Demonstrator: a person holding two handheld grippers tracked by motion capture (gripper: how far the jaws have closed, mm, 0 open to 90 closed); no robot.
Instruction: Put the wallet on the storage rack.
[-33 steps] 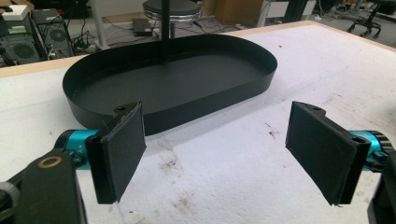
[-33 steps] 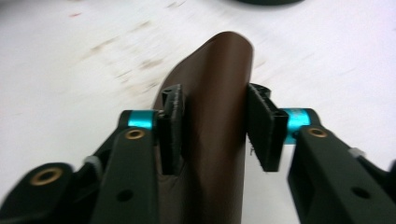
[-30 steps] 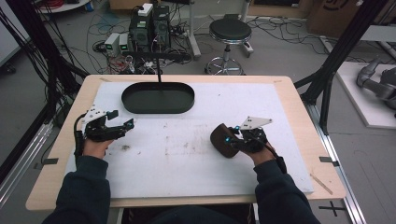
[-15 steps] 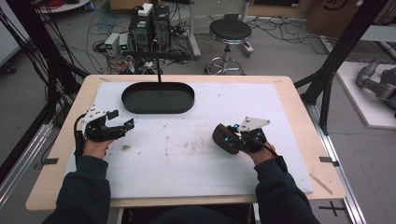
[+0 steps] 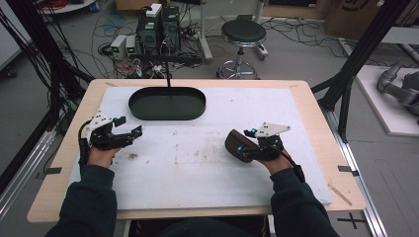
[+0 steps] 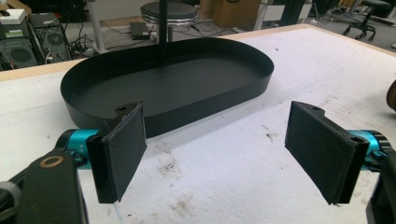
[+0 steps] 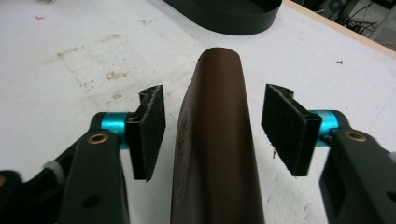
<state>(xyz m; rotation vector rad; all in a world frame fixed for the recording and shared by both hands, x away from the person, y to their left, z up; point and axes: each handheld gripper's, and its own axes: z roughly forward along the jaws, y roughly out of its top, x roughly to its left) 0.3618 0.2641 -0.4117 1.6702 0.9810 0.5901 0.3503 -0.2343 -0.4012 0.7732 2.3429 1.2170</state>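
A brown leather case (image 7: 217,140) with a rounded back rests on the white mat between the jaws of my right gripper (image 7: 217,126). Those jaws have just been opening, and a gap now shows on each side of the case, so neither pad presses on it. From above, the case (image 5: 232,142) sits at the right gripper (image 5: 242,146), right of the table's middle. My left gripper (image 5: 129,132) rests at the left with its jaws wide apart and nothing between them. In its own view the left gripper (image 6: 219,149) faces the black oval tray (image 6: 210,105).
The black oval tray (image 5: 168,116) stands at the back centre of the mat with a thin black post behind it. The white mat (image 5: 197,168) is stained near the middle. A wooden table edge (image 5: 341,163) borders it on the right.
The right gripper's jaws have spread apart around the brown case, which stays where it was. Neither hand has moved.
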